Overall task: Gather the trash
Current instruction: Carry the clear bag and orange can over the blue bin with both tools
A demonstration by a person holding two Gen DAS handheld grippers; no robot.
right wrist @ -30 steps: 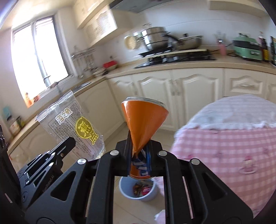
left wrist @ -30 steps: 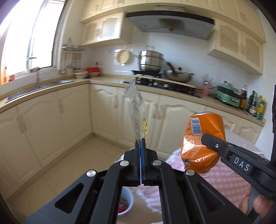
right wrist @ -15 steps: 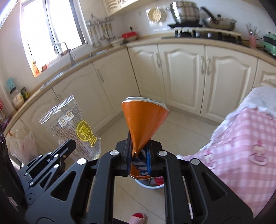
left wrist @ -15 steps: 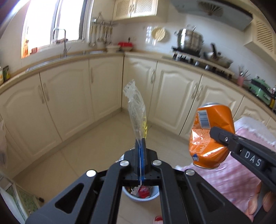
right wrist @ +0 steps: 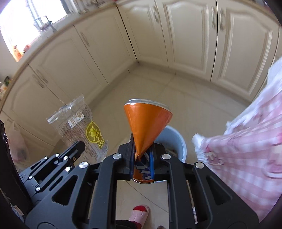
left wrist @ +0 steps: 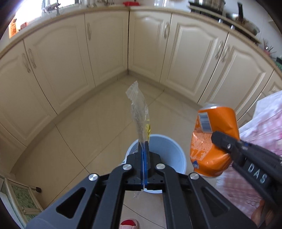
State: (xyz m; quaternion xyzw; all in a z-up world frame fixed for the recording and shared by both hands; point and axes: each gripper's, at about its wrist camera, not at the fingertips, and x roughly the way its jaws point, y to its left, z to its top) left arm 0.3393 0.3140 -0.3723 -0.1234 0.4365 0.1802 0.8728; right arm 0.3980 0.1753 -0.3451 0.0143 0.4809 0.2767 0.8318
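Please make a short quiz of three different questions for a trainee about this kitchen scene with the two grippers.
1. True or false: the left gripper is shut on the crushed orange drink can.
2. Which gripper holds the clear plastic wrapper with the yellow round label?
3. What stands on the tiled floor below both grippers? A) pale blue round bin B) cardboard box C) metal pot

Key: 1 false, the right gripper holds it; 2 left; 3 A.

light: bright daylight from window (left wrist: 52, 2), upper left, overexposed | blur: cabinets (right wrist: 229, 35) smeared at upper right, tablecloth (right wrist: 255, 149) soft | distortion: strong fisheye bend, dark corners | shadows: soft on floor (left wrist: 79, 137)
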